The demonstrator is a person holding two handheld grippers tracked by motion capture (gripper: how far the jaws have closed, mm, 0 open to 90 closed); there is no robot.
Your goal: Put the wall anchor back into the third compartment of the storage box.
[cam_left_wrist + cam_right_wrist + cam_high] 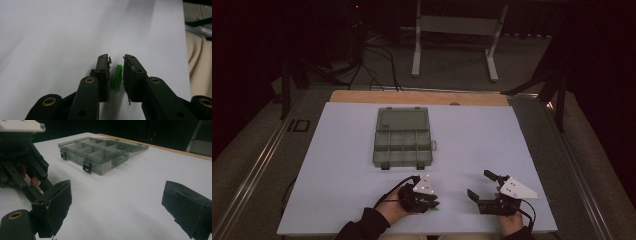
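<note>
Your left gripper (pixel 117 75) jaws nearly clamped, small green plastic piece (pixel 117 77) between pads | right gripper (pixel 120 207) wide apart, empty | pickup underway; grey compartment box (pixel 404 136) open, transfer left.

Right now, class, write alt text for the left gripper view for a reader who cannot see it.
A small green ribbed plastic piece lies on the white table between the left tool's two black jaws, which stand close on either side with slim gaps showing.
</note>
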